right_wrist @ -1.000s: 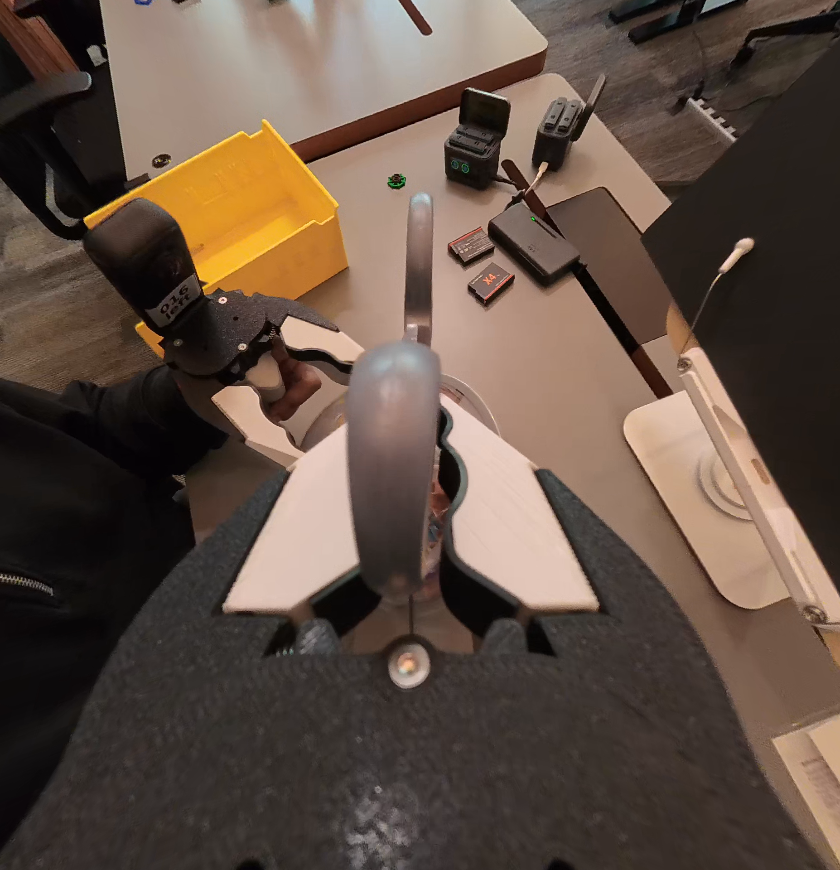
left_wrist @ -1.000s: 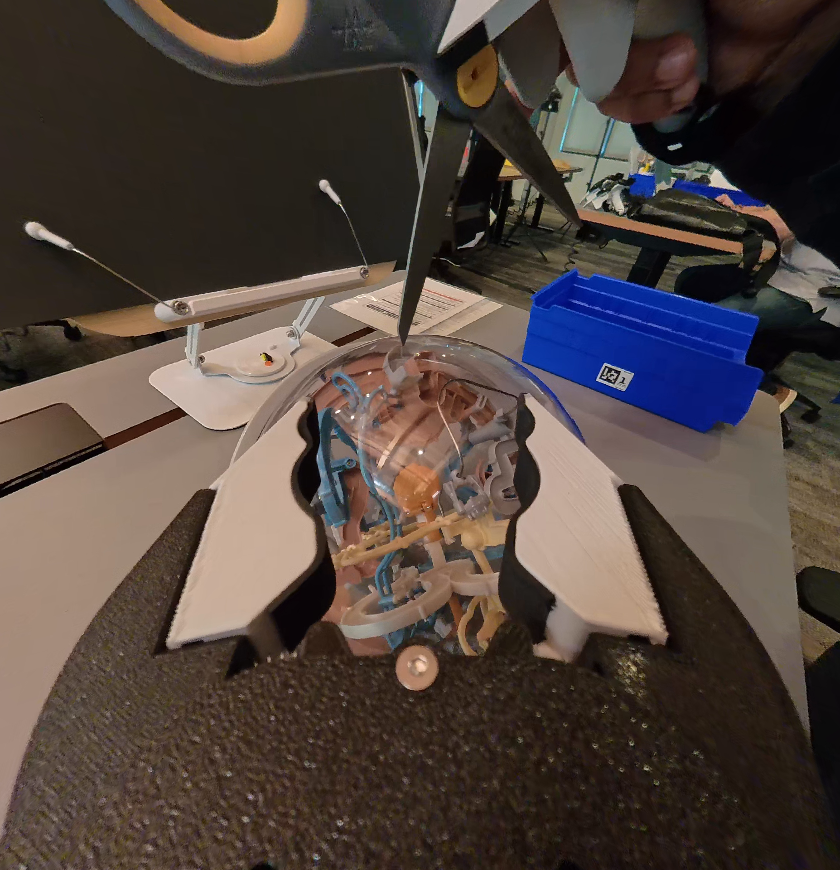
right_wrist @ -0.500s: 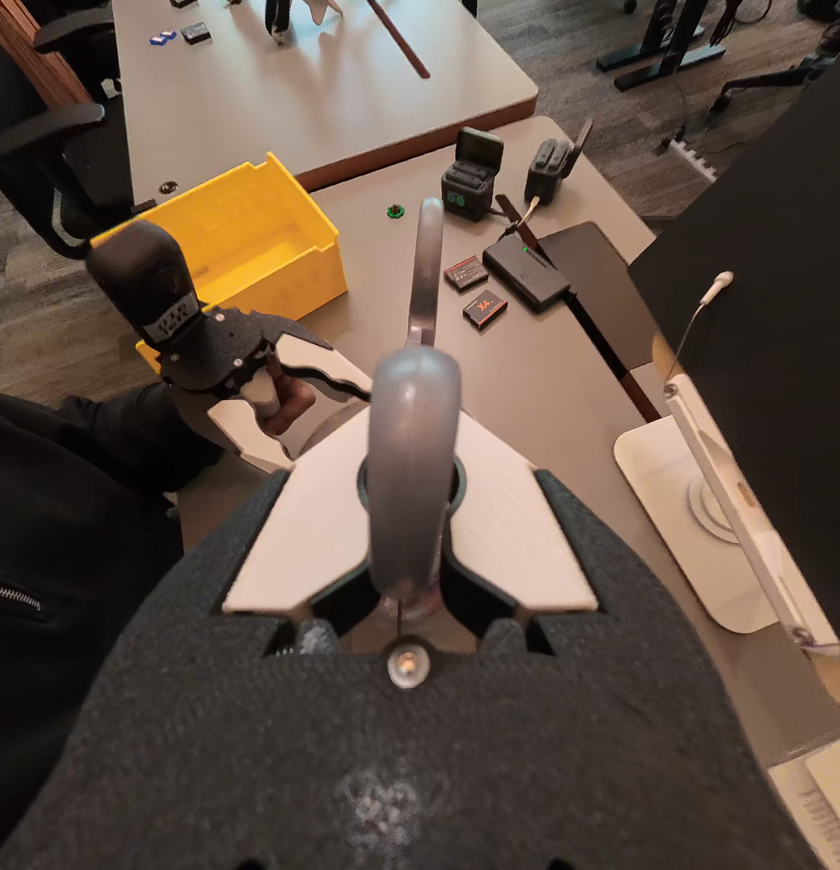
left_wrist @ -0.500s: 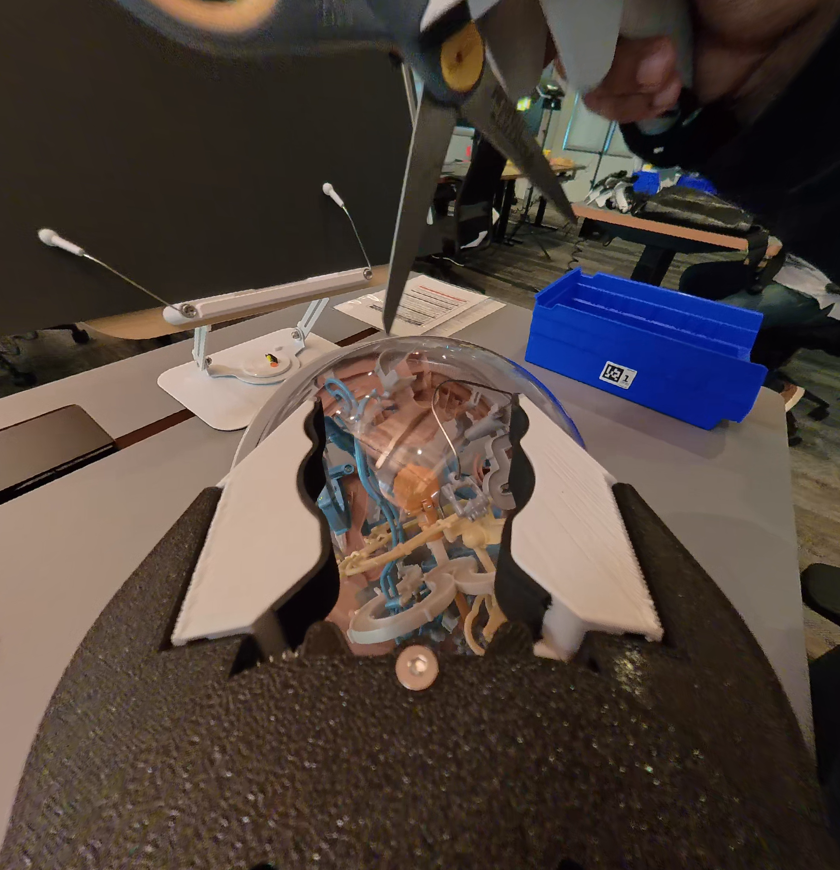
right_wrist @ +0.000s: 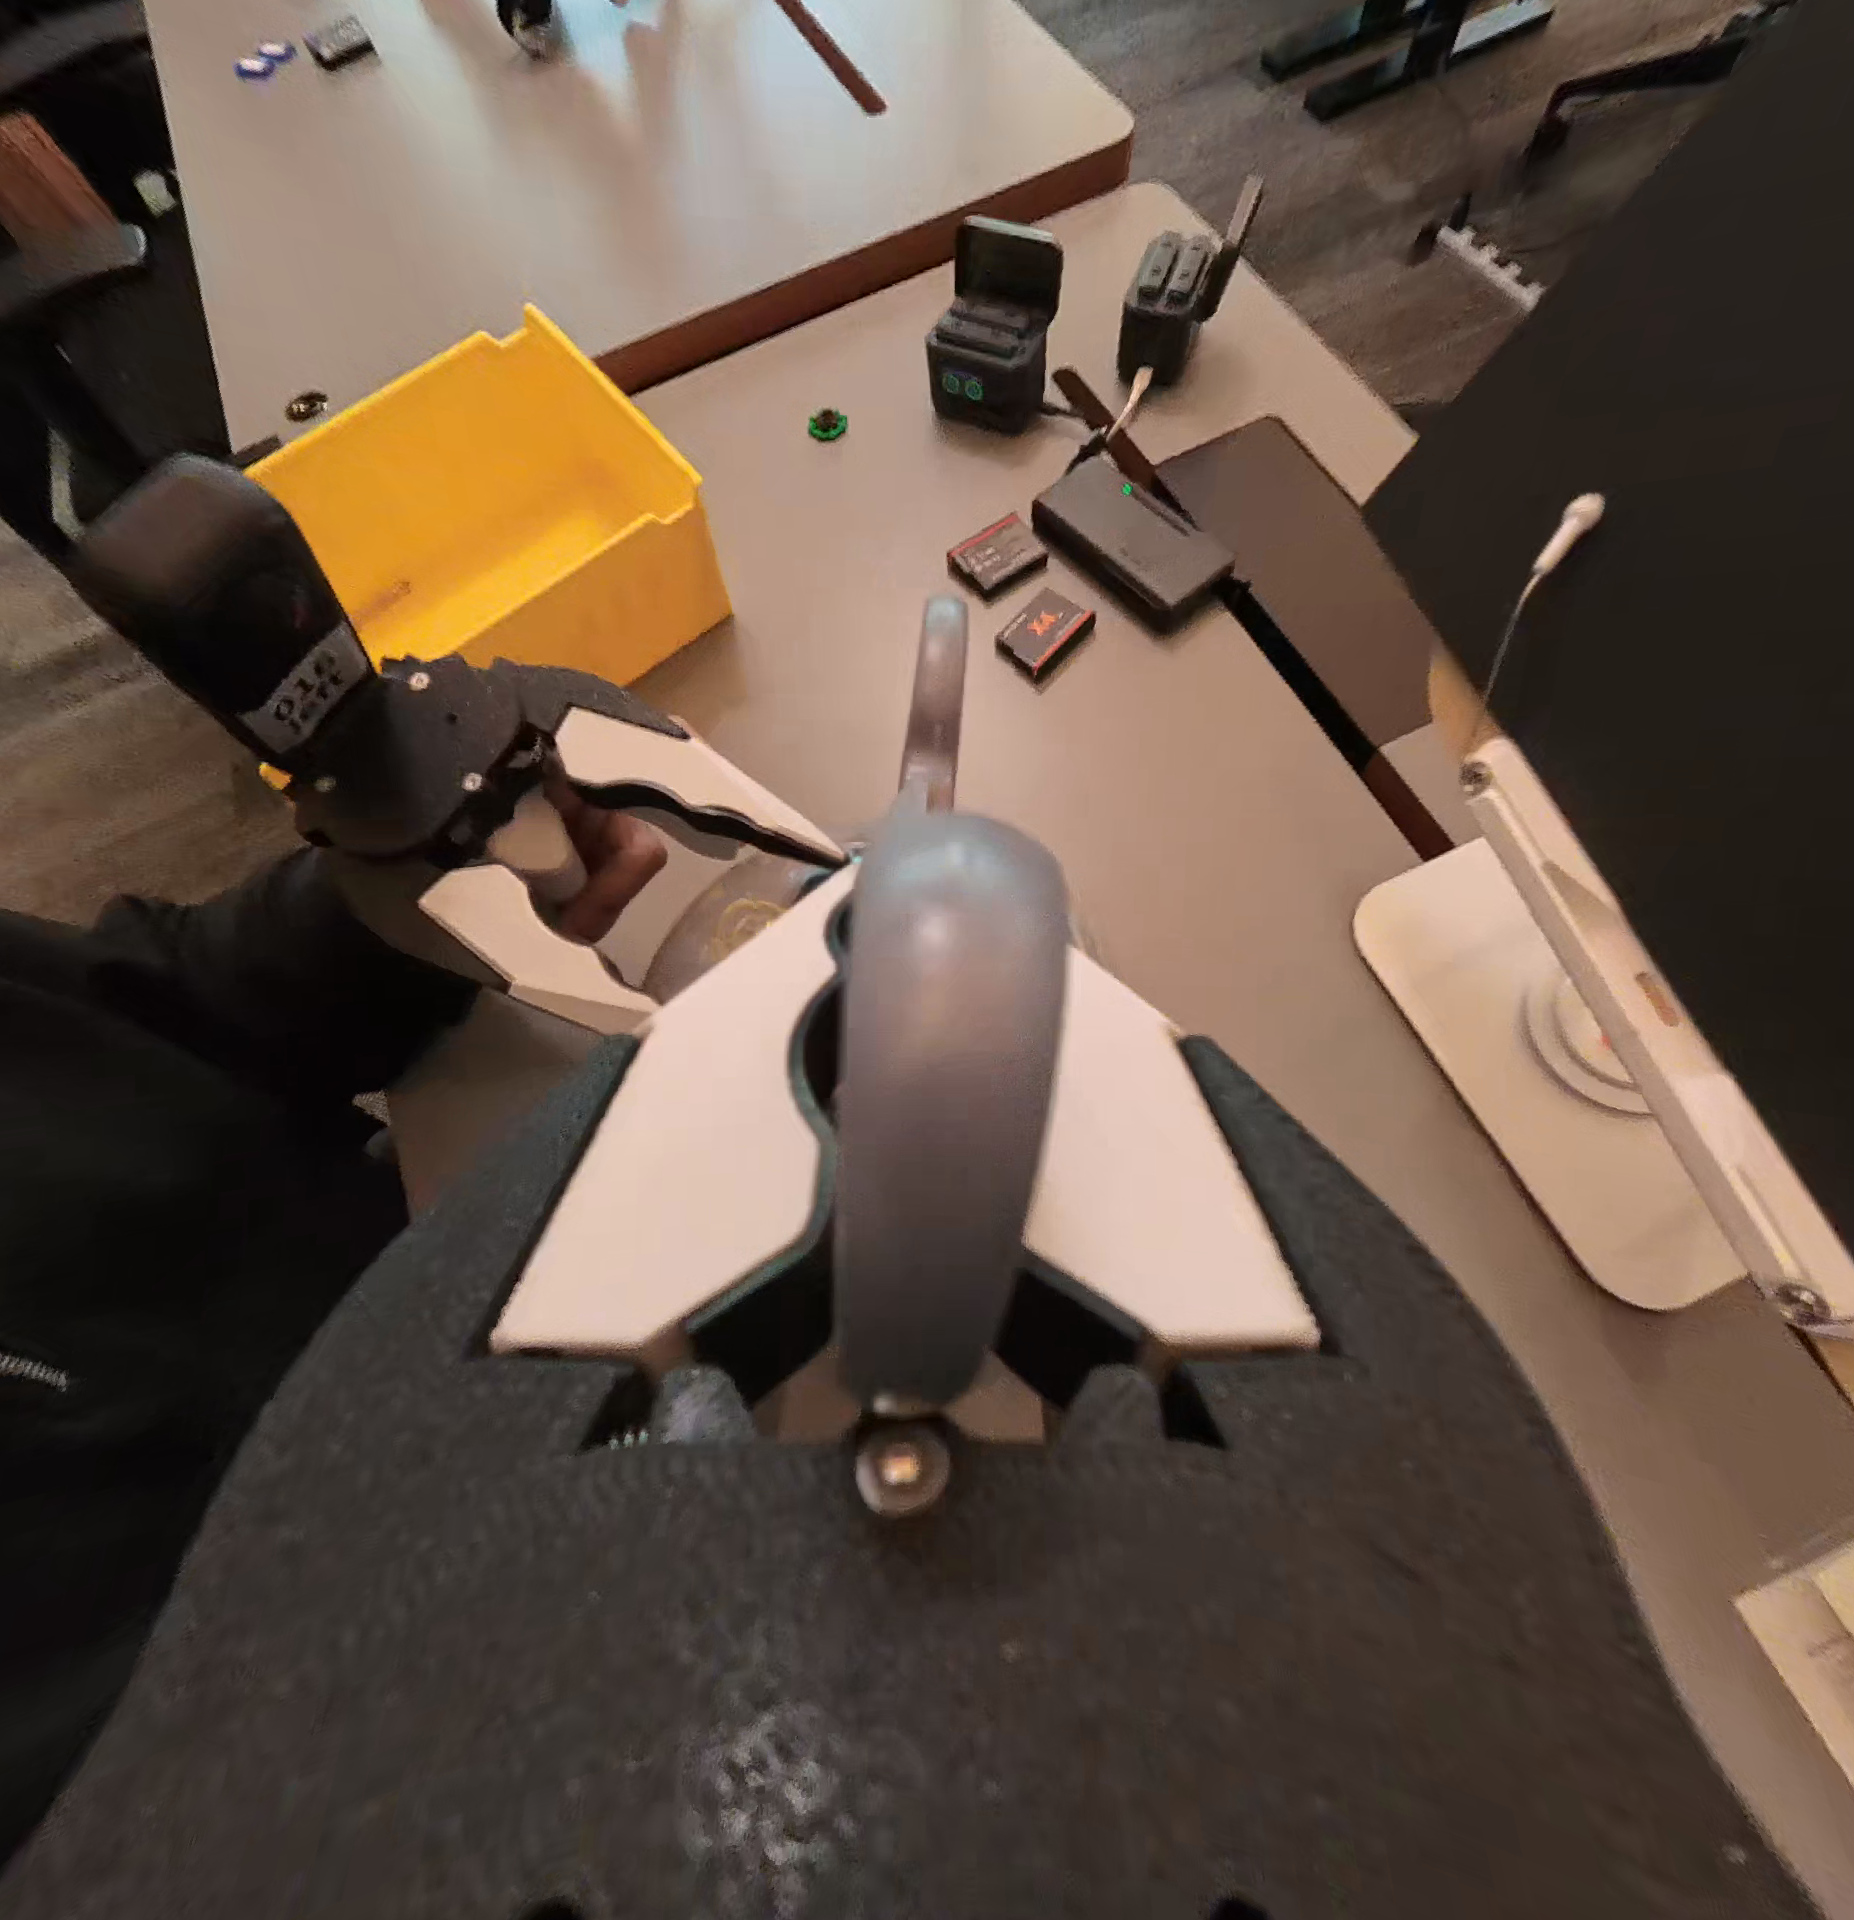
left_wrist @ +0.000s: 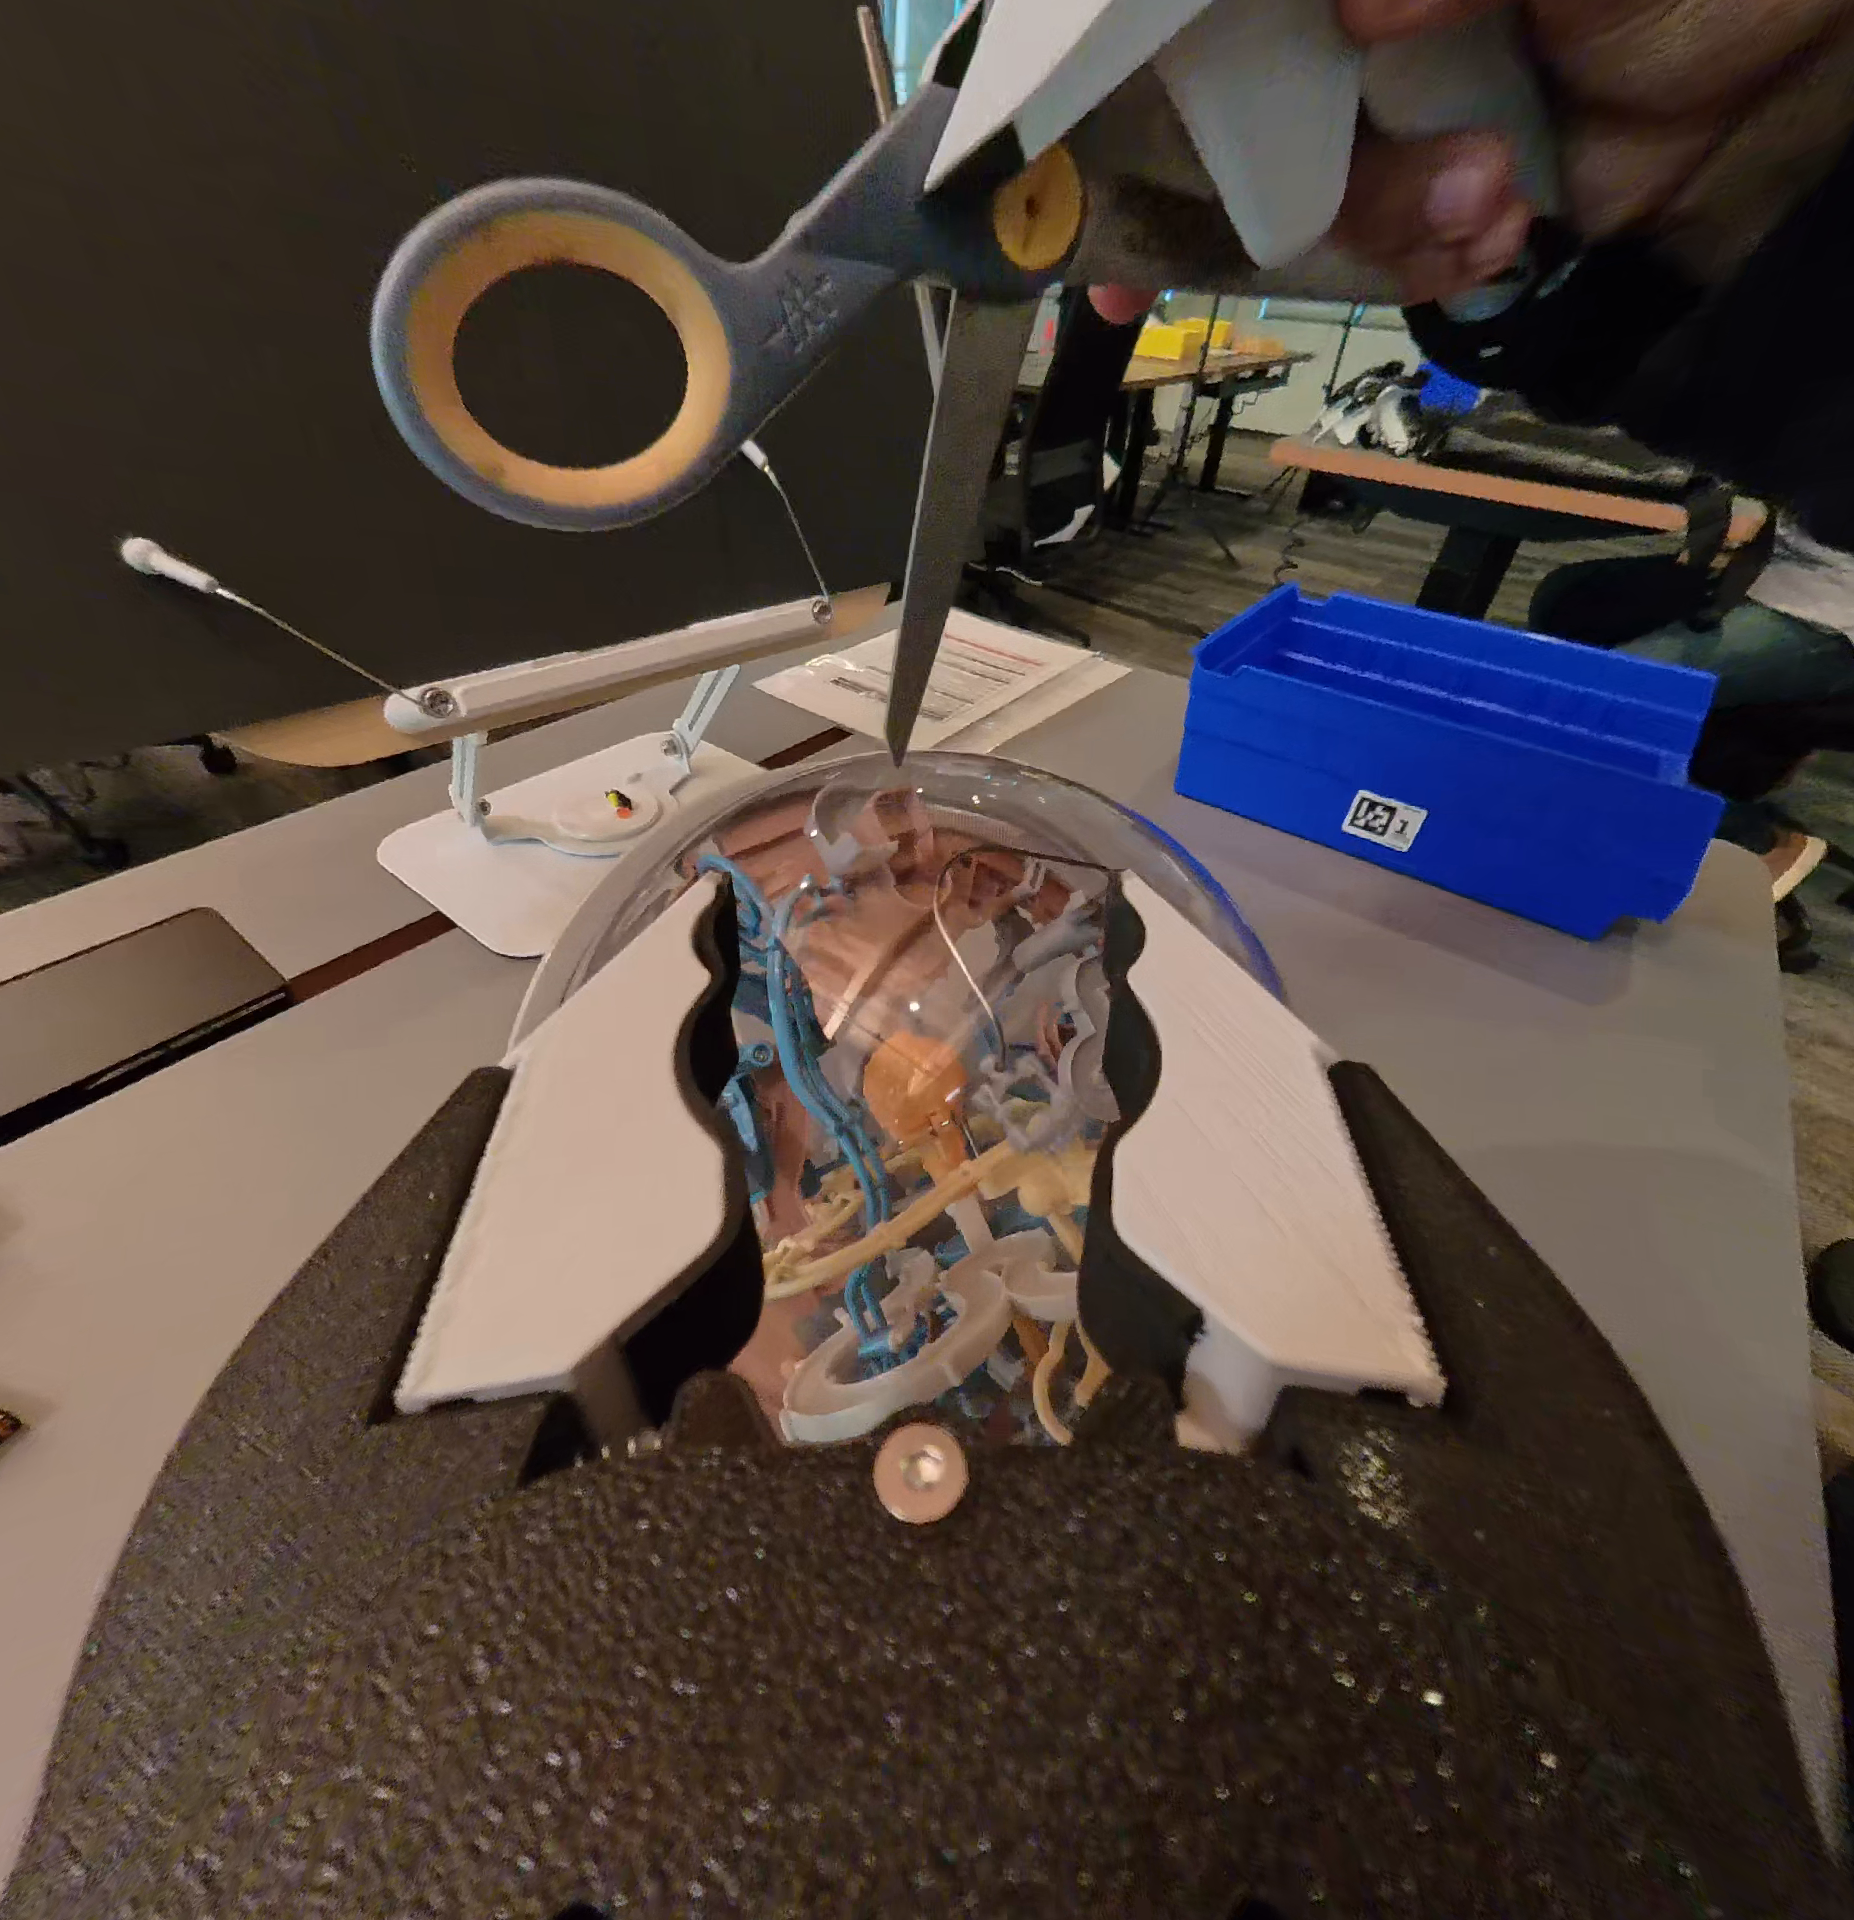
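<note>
The left tool (left_wrist: pixel 918 1049) is clamping a clear plastic ball (left_wrist: pixel 907 1039) packed with a coloured maze of blue, cream, orange and pink tracks; its two white fingers (left_wrist: pixel 601 1195) are pressing in on either side, spread fairly wide around the ball's girth. The ball is sitting just over the grey table (left_wrist: pixel 175 1143), about mid-table, with a blue bin (left_wrist: pixel 1442 790) off to the right and a white stand with thin antenna wires (left_wrist: pixel 590 769) behind it.

That shell looks hard, smooth and slippery, light for its bulk, and likely to crack or scratch under a point load; the widest part, where the fingers are seated now, seems the safest hold, since a grip higher or lower would probably let it squirt out.

The right tool (right_wrist: pixel 944 1049) is closing its fingers on a pair of scissors (left_wrist: pixel 902 343) by one grey handle loop, which fills the gap between the white fingers in the right wrist view. In the left wrist view the second loop, grey with an orange lining, is hanging free, and the blades are looking shut or nearly so, pointing straight down. The tip is appearing to touch the top of the dome, though whether it is truly in contact I cannot tell. From the right wrist view, a yellow bin (right_wrist: pixel 507 520) is sitting beyond the left tool.
</note>
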`<state>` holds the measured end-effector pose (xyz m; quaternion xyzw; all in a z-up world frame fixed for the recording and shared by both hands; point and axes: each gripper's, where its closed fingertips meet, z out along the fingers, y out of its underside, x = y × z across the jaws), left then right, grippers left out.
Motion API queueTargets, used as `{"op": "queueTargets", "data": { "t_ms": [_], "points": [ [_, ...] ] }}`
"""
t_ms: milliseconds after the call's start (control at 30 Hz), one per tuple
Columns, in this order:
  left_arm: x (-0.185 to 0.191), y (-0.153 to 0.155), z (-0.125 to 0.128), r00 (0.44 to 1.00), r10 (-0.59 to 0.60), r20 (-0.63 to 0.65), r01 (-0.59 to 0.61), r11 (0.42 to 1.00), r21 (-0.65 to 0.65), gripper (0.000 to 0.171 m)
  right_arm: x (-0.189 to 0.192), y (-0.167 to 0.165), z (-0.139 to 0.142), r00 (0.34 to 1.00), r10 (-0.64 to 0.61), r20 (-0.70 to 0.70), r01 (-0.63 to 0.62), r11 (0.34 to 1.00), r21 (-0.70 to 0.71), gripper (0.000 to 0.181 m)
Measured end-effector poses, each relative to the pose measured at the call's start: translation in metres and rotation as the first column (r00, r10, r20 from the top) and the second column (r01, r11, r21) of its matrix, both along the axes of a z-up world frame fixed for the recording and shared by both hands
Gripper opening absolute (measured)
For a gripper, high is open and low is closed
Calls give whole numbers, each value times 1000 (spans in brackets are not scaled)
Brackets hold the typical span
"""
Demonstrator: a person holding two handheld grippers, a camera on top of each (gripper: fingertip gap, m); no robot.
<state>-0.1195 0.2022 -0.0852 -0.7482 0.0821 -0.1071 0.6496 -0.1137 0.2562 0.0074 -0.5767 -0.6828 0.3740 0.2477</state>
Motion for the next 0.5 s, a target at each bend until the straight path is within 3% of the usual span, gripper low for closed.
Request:
{"op": "queueTargets", "data": {
  "t_ms": [367,500],
  "points": [
    [2,-3,0,1000,-13,-8,13,1000,-2,70,2,-8,0,999,22,-24,-22,1000,-20,13],
    [3,-3,1,1000,-18,-8,18,1000,-2,70,4,-7,22,993,12,-121,-18,999,-47,14]
  ]
}}
